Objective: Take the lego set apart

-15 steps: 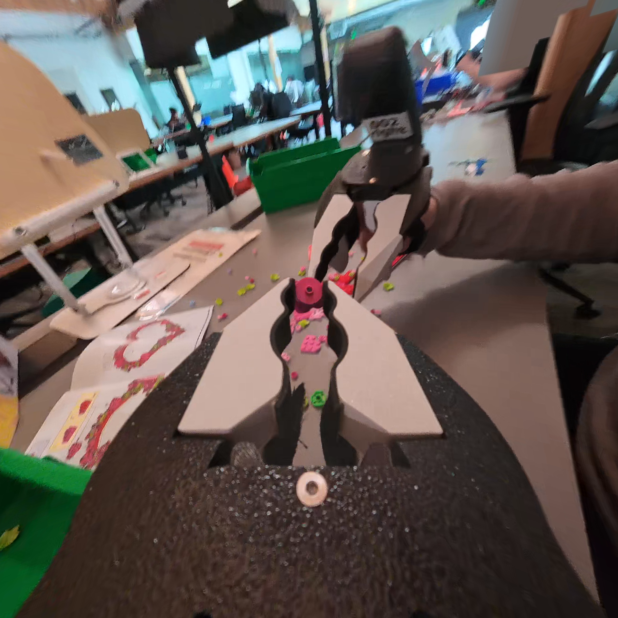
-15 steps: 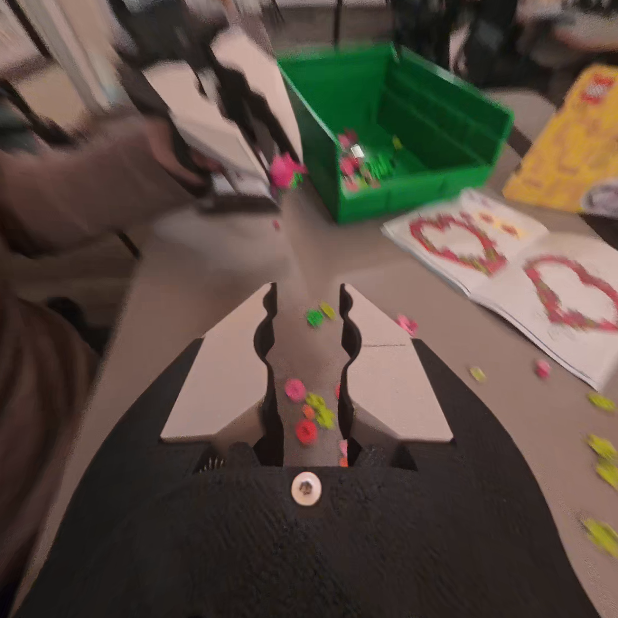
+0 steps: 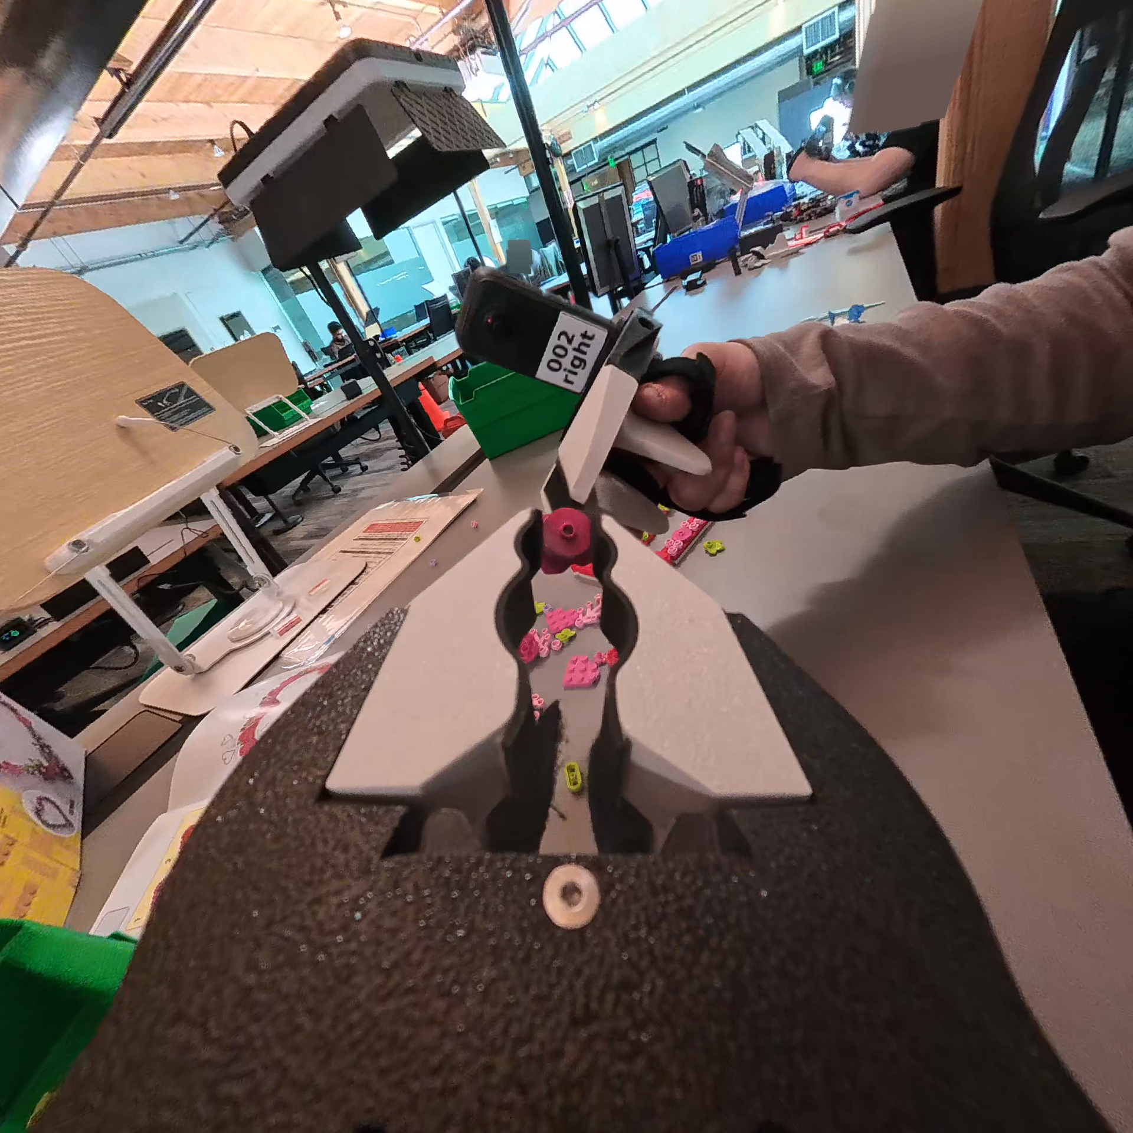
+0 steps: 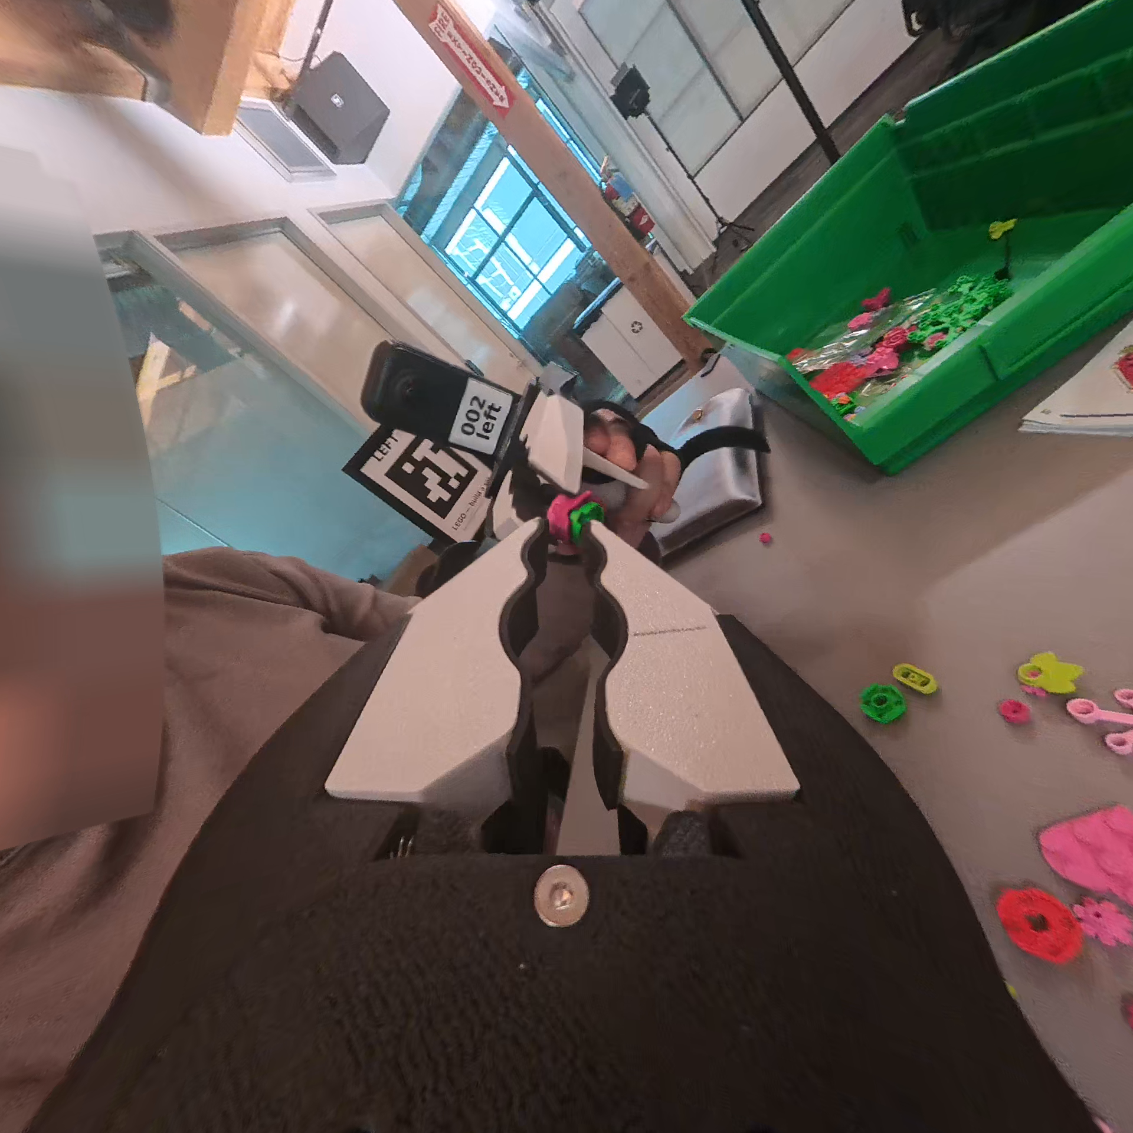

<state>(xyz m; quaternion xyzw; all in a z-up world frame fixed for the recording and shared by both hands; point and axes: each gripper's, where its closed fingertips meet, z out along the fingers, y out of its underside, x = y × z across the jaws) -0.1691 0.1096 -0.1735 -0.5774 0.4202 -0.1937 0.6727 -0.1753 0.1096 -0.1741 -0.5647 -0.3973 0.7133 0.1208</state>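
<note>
My left gripper is shut on a small round magenta lego piece and holds it in the air above the grey table. My right gripper meets it tip to tip. Its jaws are narrowed around the far end of the same small stack, where a green round piece sits on the magenta one. The right gripper also shows in the left wrist view, and the left gripper in the right wrist view. A hand in a grey-brown sleeve holds the right gripper.
A green bin with several pink, red and green pieces stands at the far right. Loose pieces lie on the table, with more under the left gripper. An instruction booklet and a lamp stand are to the left. The tips of both grippers are at nearly the same place.
My right gripper has swung up from over the table to the piece in my left gripper, and its jaws have narrowed. My left gripper still holds the magenta piece.
</note>
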